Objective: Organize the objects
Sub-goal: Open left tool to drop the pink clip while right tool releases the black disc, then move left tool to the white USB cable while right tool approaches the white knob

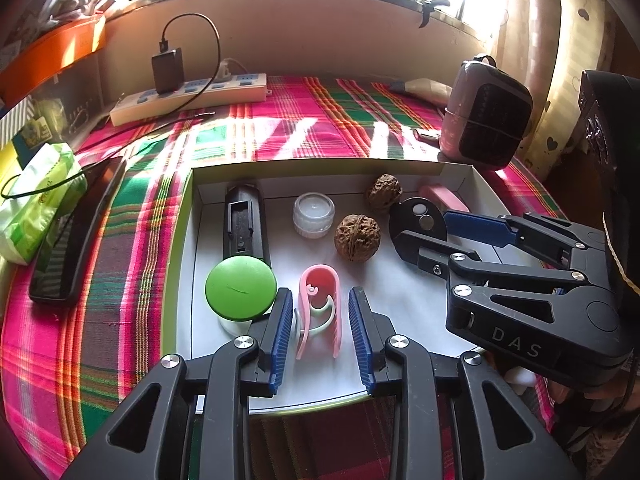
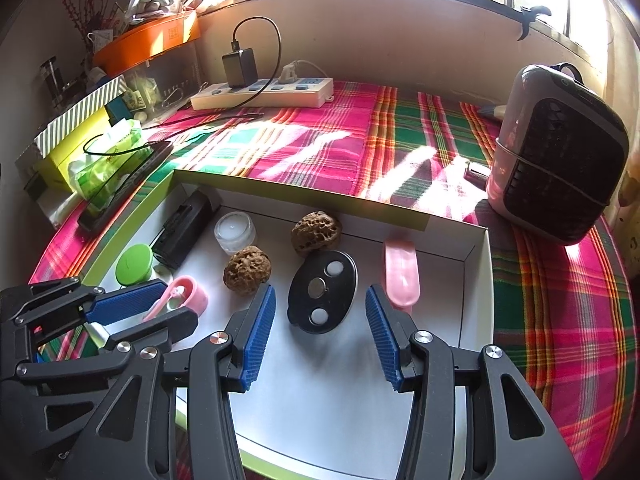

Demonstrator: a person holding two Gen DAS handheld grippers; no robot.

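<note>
A shallow white tray (image 1: pixel 472 172) (image 2: pixel 476 264) with a green rim lies on the plaid cloth. In it are a pink clip (image 1: pixel 320 308) (image 2: pixel 188 294), a green-lidded jar (image 1: pixel 241 289) (image 2: pixel 134 265), a black remote (image 1: pixel 245 220) (image 2: pixel 182 230), a small clear jar (image 1: pixel 313 214) (image 2: pixel 235 232), two walnuts (image 1: pixel 357 236) (image 1: pixel 384 192) (image 2: pixel 247 268) (image 2: pixel 316 233), a black oval disc (image 1: pixel 420 220) (image 2: pixel 322 298) and a pink bar (image 1: pixel 444 197) (image 2: pixel 401 272). My left gripper (image 1: pixel 320 320) is open, straddling the pink clip. My right gripper (image 2: pixel 320 324) is open around the black disc.
A small heater (image 1: pixel 486 114) (image 2: pixel 560 156) stands at the right. A power strip with a charger (image 1: pixel 188 96) (image 2: pixel 262 94) lies at the back. A phone (image 1: pixel 76 232) and a tissue pack (image 1: pixel 38 200) lie left of the tray, with an orange basket (image 2: pixel 148 42) behind.
</note>
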